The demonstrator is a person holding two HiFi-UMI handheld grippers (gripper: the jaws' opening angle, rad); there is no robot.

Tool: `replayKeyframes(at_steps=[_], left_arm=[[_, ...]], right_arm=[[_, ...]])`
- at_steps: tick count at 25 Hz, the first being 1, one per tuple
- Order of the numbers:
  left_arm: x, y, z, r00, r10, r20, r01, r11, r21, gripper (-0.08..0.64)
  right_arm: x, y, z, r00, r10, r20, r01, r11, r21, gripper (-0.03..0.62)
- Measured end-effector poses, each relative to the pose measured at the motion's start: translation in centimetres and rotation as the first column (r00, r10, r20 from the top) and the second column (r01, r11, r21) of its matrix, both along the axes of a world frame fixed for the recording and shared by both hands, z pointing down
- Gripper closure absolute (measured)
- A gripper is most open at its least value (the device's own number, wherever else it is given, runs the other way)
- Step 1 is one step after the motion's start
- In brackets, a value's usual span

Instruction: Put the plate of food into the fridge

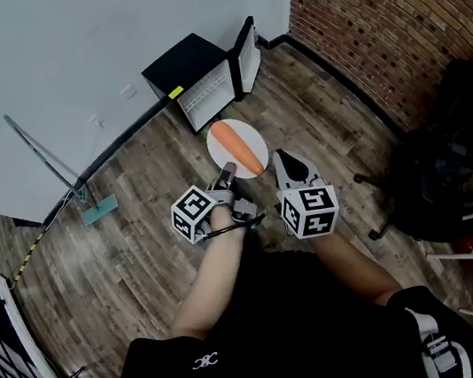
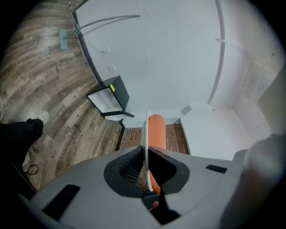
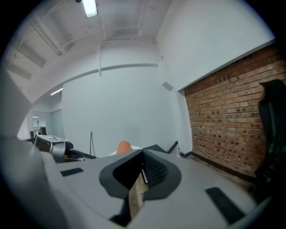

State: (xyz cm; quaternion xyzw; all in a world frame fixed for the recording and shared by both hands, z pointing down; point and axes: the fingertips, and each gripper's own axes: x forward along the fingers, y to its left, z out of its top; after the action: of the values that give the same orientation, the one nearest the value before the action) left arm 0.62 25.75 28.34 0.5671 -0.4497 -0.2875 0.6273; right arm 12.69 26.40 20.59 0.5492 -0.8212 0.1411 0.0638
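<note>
A white plate (image 1: pixel 251 135) with a long orange carrot (image 1: pixel 238 147) on it hangs in the air over the wooden floor. My left gripper (image 1: pixel 227 174) is shut on the plate's near rim. In the left gripper view the plate (image 2: pixel 147 129) shows edge-on between the jaws, with the carrot (image 2: pixel 157 130) on its right side. My right gripper (image 1: pixel 285 160) is just right of the plate, shut and holding nothing; its view shows the closed jaws (image 3: pixel 143 155) and the carrot's tip (image 3: pixel 124 146) to their left. The small black fridge (image 1: pixel 187 64) stands ahead against the white wall, its door (image 1: pixel 247 54) swung open.
A mop (image 1: pixel 87 208) leans on the wall at the left. A brick wall (image 1: pixel 388 23) runs along the right. In front of the brick wall stands a black chair (image 1: pixel 448 166). Wooden floor (image 1: pixel 153 171) lies between me and the fridge.
</note>
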Motion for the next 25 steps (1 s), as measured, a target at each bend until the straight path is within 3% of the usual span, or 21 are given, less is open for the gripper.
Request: replayKeyframes(at_steps=[9,25], left_arm=[[-0.6,-9.4,1.1,0.999,0.043,-0.027,-0.042,0.999,0.019,0.534],[-9.8,-25.9,0.2,0.998,0.054,-0.041,-0.054,0.998,0.015,0.534]], right_arm=[[-0.3,-8.3,1.4,0.998,0.063,-0.015,-0.063,0.998,-0.01,0.578],[-10.7,-25.2,0.6,0.996,0.022,-0.081,-0.024,0.999,-0.03,0.578]])
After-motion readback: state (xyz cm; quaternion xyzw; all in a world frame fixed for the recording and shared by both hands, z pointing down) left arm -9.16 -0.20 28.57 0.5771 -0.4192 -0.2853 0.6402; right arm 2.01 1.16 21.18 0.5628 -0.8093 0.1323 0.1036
